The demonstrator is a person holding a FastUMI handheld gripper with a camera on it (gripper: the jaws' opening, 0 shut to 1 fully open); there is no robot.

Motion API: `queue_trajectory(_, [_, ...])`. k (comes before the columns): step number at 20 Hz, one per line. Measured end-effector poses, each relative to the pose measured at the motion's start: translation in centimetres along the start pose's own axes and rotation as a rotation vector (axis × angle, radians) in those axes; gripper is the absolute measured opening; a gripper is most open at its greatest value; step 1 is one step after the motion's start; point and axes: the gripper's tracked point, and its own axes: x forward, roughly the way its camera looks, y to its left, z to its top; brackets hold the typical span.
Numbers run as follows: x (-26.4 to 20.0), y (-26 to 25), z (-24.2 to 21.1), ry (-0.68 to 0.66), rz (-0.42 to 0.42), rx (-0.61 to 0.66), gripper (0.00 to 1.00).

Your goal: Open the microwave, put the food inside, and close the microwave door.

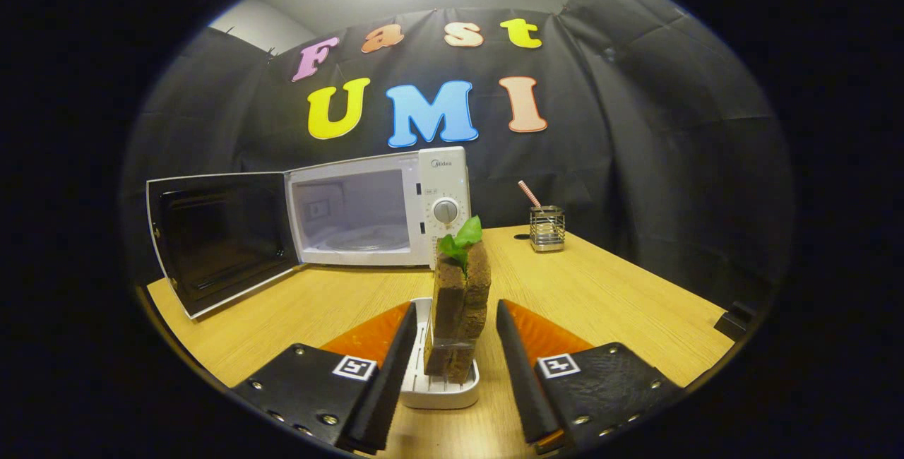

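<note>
A white microwave [395, 208] stands at the back of the wooden table [607, 289], its door [215, 236] swung wide to the left and the cavity with its glass turntable [364, 239] in sight. A brown sandwich with a green leaf on top [460, 296] stands upright on a small white slotted tray [441, 381]. Tray and sandwich sit between my fingers. My gripper [455, 335] is open, with a gap on each side of the food; the left finger lies close to the tray's rim.
A small metal wire holder with a striped straw [546, 227] stands at the back right of the table, beside a dark hole in the tabletop. A black object [731, 321] sits at the table's right edge.
</note>
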Motion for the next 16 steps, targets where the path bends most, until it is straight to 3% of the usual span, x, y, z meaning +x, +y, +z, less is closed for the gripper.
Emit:
queue_trajectory(2, [0.4,0.3,0.3,-0.022,0.016,0.018,0.41])
queue_trajectory(6, [0.9,0.4,0.1,-0.016,0.009,0.021,0.29])
queue_trajectory(7, [0.9,0.8,0.3,-0.013,0.015,0.021,0.19])
queue_trajectory(16, [-0.5,2.0,5.0,-0.084,0.077,0.046,0.18])
